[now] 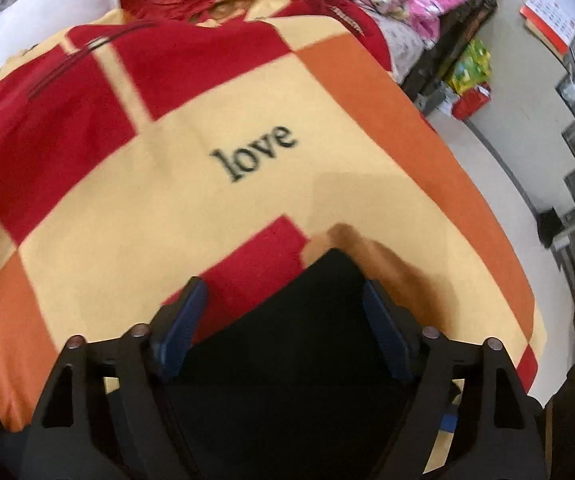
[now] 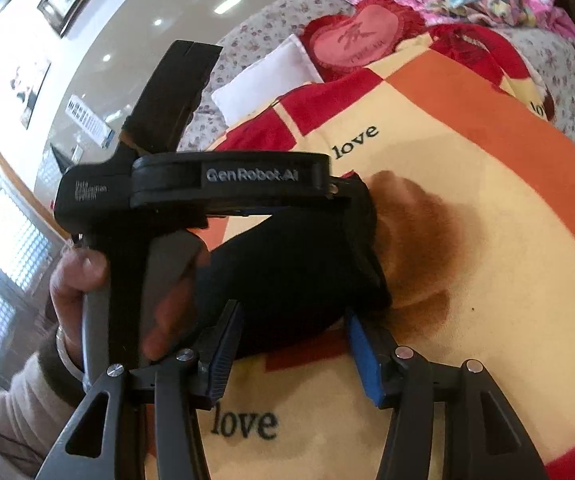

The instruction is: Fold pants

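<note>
both grippers, left (image 1: 283,300) & right (image 2: 293,328), sit w/ jaws spread, gripping nothing. black pants (image 2: 295,264) lie bunched between them on blanket (image 1: 191,200), near its front edge.

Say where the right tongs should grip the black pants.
Probably the near bunched edge, coming low from that side: the black pants lie heaped on the blanket, that edge between the open right tongs; the left tongs straddle the far part.

Blanket (image 1: 247,184) reads "love"; left gripper (image 2: 227,176) reads "GenRobot.AI".
</note>
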Demonstrator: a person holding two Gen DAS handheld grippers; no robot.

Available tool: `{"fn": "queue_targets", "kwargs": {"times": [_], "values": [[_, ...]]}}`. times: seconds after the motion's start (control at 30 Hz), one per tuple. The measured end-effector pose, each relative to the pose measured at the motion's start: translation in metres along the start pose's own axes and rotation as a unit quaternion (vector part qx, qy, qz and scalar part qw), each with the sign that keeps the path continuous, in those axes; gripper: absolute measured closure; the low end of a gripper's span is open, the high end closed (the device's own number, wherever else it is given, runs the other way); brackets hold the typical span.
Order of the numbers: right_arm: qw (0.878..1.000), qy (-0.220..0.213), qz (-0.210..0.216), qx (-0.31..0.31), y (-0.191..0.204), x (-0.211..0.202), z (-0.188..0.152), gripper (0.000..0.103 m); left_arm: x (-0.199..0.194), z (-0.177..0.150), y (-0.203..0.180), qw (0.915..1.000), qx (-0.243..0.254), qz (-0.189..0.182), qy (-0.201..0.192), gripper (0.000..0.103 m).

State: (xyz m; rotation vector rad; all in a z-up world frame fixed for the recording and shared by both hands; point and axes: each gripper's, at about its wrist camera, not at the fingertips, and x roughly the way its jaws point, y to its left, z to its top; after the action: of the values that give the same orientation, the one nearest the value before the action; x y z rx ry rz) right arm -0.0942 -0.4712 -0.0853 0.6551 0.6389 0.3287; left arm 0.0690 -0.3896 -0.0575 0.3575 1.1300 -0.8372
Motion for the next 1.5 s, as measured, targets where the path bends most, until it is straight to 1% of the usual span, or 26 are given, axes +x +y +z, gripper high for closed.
{"fn": "queue_targets", "kwargs": {"times": [0.07,0.1,0.13,0.17,0.2,0.23,0.33,0.37,0.43,0.53,0.57,0.67,0.73,0.77,0.8,0.87,0.9,0.97,1.03,1.1,1.13,1.2,1.27,1.33,1.4,1.5], "values": [[1.0,0.0,-0.002,0.01,0.0,0.003,0.003,0.052,0.002,-0.001,-0.007,0.9996,0.026,0.006,-0.001,0.022],[1.0,0.0,-0.004,0.013,0.0,0.005,0.004,0.052,0.003,-0.002,-0.012,0.9989,0.043,0.018,-0.003,0.022],[1.0,0.0,-0.007,0.015,0.002,0.008,0.006,0.055,0.004,-0.004,-0.014,0.9983,0.052,0.025,-0.007,0.025],[1.0,0.002,-0.012,0.021,0.002,0.011,0.007,0.071,0.003,-0.004,-0.015,0.9979,0.06,0.023,-0.011,0.035],[0.999,0.005,-0.02,0.028,0.001,0.016,0.009,0.086,0.001,-0.005,-0.014,0.998,0.06,0.013,-0.012,0.042],[0.999,0.007,-0.021,0.03,0.0,0.02,0.01,0.087,-0.001,-0.004,-0.012,0.9985,0.053,-0.004,-0.01,0.055],[1.0,0.0,-0.02,0.013,0.012,0.019,0.018,0.089,-0.009,-0.001,0.003,0.9992,0.017,-0.036,-0.008,0.068],[1.0,-0.007,-0.019,-0.001,0.021,0.016,0.022,0.089,-0.018,-0.002,0.011,0.999,0.006,-0.043,-0.013,0.07],[0.999,-0.016,-0.008,-0.033,0.042,0.01,0.029,0.09,-0.04,-0.003,0.019,0.9984,-0.006,-0.044,-0.035,0.07],[0.995,-0.021,0.018,-0.091,0.085,0.009,0.036,0.09,-0.1,-0.017,0.052,0.9947,-0.043,-0.031,-0.089,0.07],[0.994,-0.02,0.028,-0.108,0.099,0.012,0.036,0.09,-0.12,-0.024,0.065,0.9927,-0.059,-0.02,-0.104,0.07],[0.984,-0.001,0.072,-0.161,0.148,0.03,0.03,0.092,-0.173,-0.058,0.111,0.9827,-0.108,0.043,-0.144,0.069],[0.977,0.021,0.098,-0.188,0.177,0.051,0.019,0.093,-0.201,-0.091,0.147,0.9732,-0.149,0.083,-0.154,0.069],[0.973,0.035,0.109,-0.198,0.19,0.063,0.011,0.093,-0.209,-0.106,0.159,0.9697,-0.166,0.091,-0.155,0.069],[0.97,0.054,0.121,-0.206,0.201,0.079,0.003,0.093,-0.216,-0.129,0.179,0.9644,-0.193,0.094,-0.154,0.068],[0.96,0.118,0.142,-0.209,0.216,0.118,-0.017,0.091,-0.216,-0.155,0.202,0.956,-0.234,0.101,-0.145,0.061],[0.955,0.162,0.138,-0.208,0.221,0.142,-0.03,0.089,-0.215,-0.17,0.214,0.9515,-0.255,0.104,-0.136,0.06],[0.947,0.202,0.125,-0.214,0.222,0.156,-0.042,0.085,-0.208,-0.189,0.224,0.946,-0.28,0.105,-0.126,0.06],[0.947,0.185,0.152,-0.215,0.218,0.137,-0.037,0.083,-0.201,-0.204,0.229,0.9423,-0.297,0.097,-0.119,0.06],[0.953,0.155,0.166,-0.2,0.206,0.109,-0.022,0.081,-0.195,-0.212,0.225,0.9423,-0.301,0.091,-0.114,0.06],[0.958,0.134,0.158,-0.198,0.197,0.098,-0.015,0.08,-0.191,-0.217,0.22,0.943,-0.301,0.087,-0.111,0.058],[0.969,0.093,0.088,-0.21,0.182,0.084,-0.002,0.08,-0.183,-0.22,0.213,0.9453,-0.299,0.074,-0.108,0.057],[0.974,0.085,0.037,-0.206,0.17,0.089,0.004,0.08,-0.173,-0.218,0.202,0.9488,-0.293,0.064,-0.099,0.051],[0.977,0.103,0.024,-0.187,0.155,0.102,0.007,0.08,-0.164,-0.216,0.197,0.9509,-0.289,0.062,-0.091,0.043],[0.977,0.103,0.014,-0.188,0.15,0.11,0.005,0.08,-0.156,-0.213,0.189,0.9528,-0.282,0.077,-0.083,0.042],[0.976,0.106,0.013,-0.188,0.152,0.124,0.005,0.08,-0.148,-0.21,0.181,0.9519,-0.28,0.093,-0.083,0.036]]}}
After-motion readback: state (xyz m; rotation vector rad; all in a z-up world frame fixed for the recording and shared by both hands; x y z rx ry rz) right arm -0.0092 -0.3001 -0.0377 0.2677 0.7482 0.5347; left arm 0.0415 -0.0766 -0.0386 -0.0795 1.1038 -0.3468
